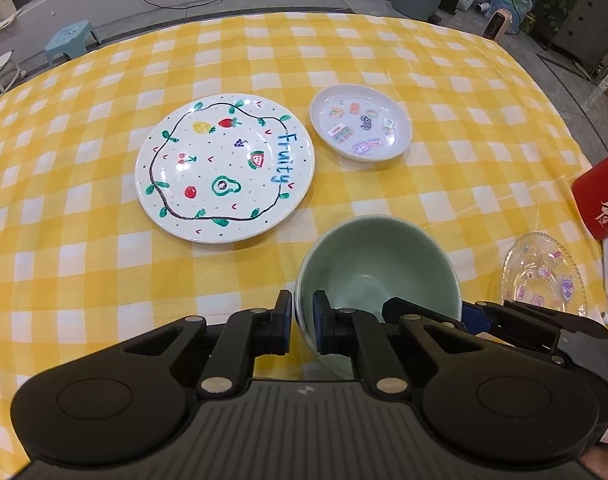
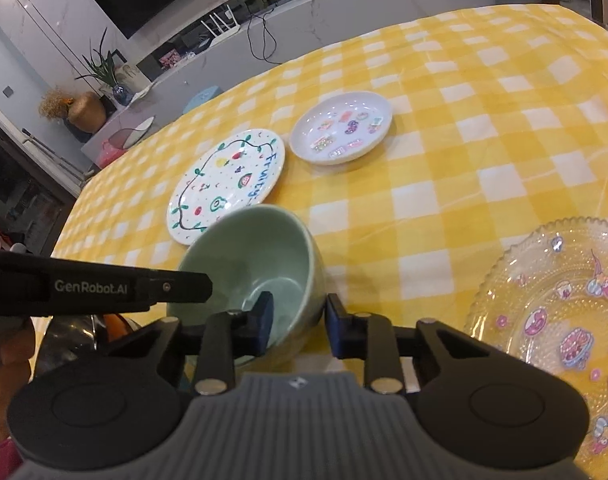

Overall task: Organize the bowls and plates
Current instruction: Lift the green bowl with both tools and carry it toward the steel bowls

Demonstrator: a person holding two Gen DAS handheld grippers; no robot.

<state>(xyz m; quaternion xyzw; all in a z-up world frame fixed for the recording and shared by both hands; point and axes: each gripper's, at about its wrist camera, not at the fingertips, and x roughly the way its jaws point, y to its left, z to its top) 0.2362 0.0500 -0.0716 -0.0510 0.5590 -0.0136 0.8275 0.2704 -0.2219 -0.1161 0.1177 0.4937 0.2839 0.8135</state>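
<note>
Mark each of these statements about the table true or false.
1. The green bowl is empty. True.
2. The fruit plate is stacked on the small white dish. False: they lie side by side on the tablecloth, apart.
3. The left gripper and the right gripper each have one finger inside the green bowl and one outside. True.
4. The red cup sits inside the green bowl. False: it stands on the table off to one side, clear of the bowl.
5. The clear glass plate carries cartoon pictures. True.
</note>
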